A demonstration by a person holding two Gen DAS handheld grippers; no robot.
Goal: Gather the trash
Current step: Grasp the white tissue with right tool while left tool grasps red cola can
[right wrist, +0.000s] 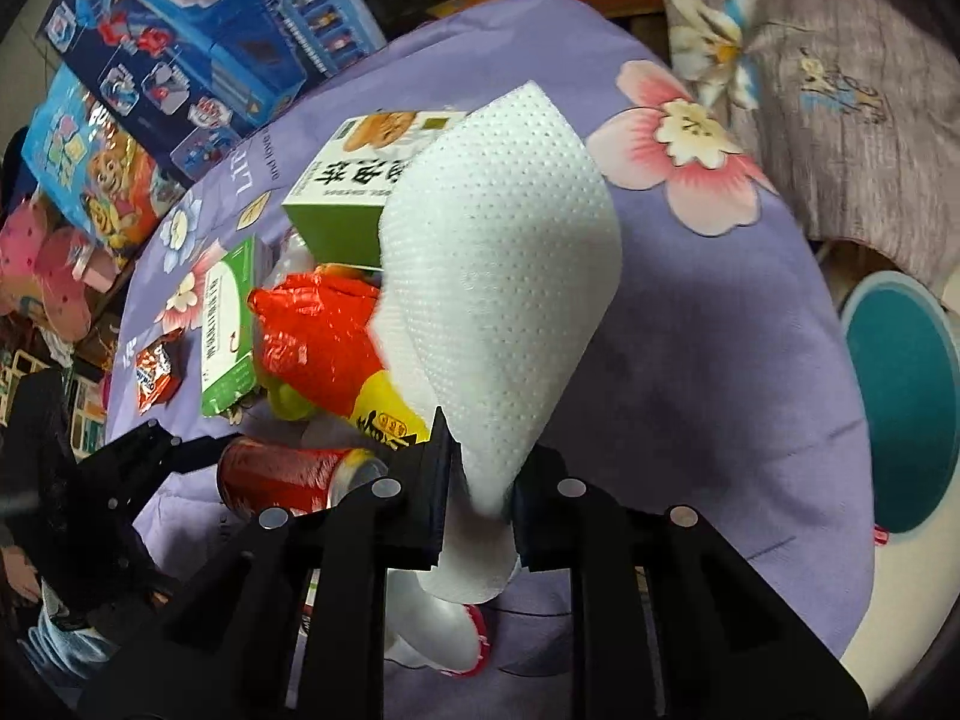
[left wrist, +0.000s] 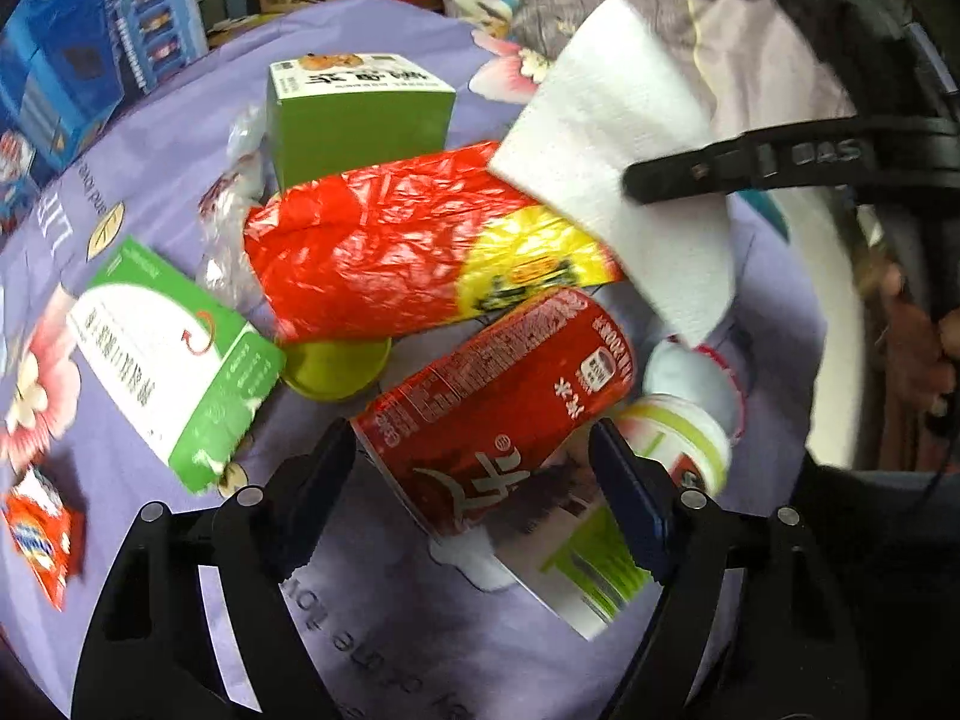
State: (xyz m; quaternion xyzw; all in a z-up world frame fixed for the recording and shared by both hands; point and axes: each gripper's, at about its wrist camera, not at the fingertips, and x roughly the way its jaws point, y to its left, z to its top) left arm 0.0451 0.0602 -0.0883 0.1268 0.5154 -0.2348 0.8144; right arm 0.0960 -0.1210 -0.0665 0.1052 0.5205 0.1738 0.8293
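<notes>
Your right gripper (right wrist: 480,480) is clamped narrow on a white paper towel (right wrist: 504,276), which rises from the jaws through the middle of the right wrist view and hides much of the pile behind it. In the left wrist view the same towel (left wrist: 624,162) hangs at upper right, one black finger (left wrist: 678,180) of that gripper across it.

Your left gripper (left wrist: 474,468) stands fairly wide, its fingers either side of the red can (left wrist: 498,402) lying at lower centre; whether the pads press on it you cannot tell from here.

Just above the can lies a red and yellow plastic bag (left wrist: 390,252), a lime-green cup (left wrist: 336,366) poking out beneath it. A green box (left wrist: 354,114) sits behind the bag, a green and white box (left wrist: 168,360) at left, and a small orange packet (left wrist: 42,534) at the far left edge. A white and green bottle (left wrist: 684,432) lies right of the can. Everything rests on a purple flowered cloth (left wrist: 168,138). A teal-lined bin (right wrist: 900,396) shows at the right edge of the right wrist view.
</notes>
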